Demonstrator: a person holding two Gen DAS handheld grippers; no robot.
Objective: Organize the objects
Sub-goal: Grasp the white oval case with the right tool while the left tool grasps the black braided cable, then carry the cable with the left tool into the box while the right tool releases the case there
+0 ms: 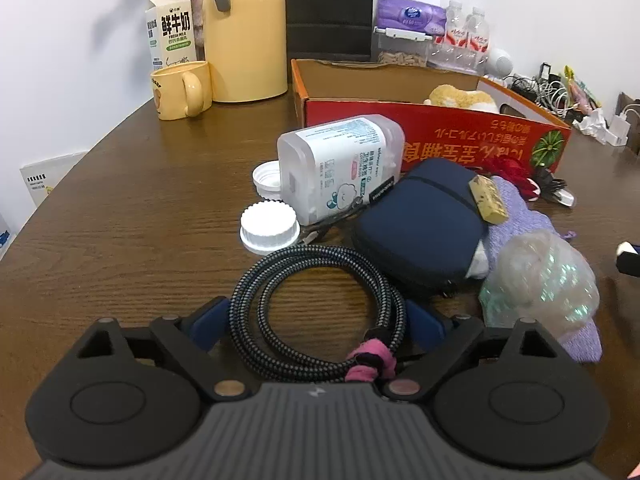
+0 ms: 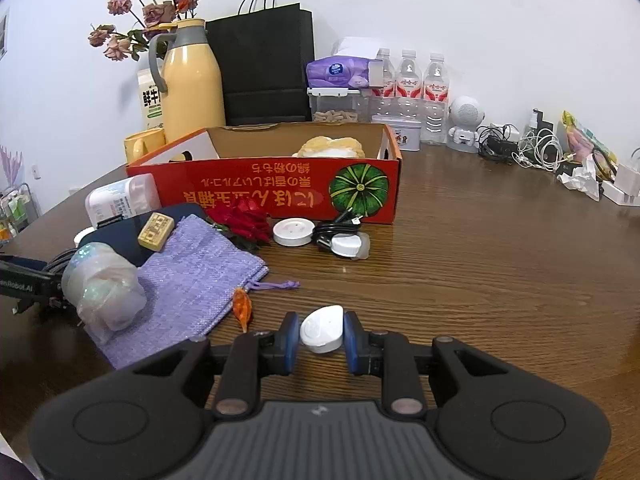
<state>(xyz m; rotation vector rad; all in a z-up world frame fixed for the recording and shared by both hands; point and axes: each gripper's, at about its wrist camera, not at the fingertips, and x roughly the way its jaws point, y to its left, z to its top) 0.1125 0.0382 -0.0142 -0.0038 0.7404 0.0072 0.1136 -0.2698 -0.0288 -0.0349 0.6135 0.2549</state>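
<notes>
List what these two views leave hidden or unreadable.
- Left view: the cardboard box front wall hides most of its inside; only the plush toy top shows.
- Left view: the navy pouch covers part of the purple bag.
- Right view: the left gripper is cut by the edge, its grip unseen.
- Both views: the box's print is upside down.

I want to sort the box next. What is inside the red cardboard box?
Inside the red cardboard box only a yellow and white plush toy shows. The front wall hides the floor, so anything else there cannot be seen.
</notes>
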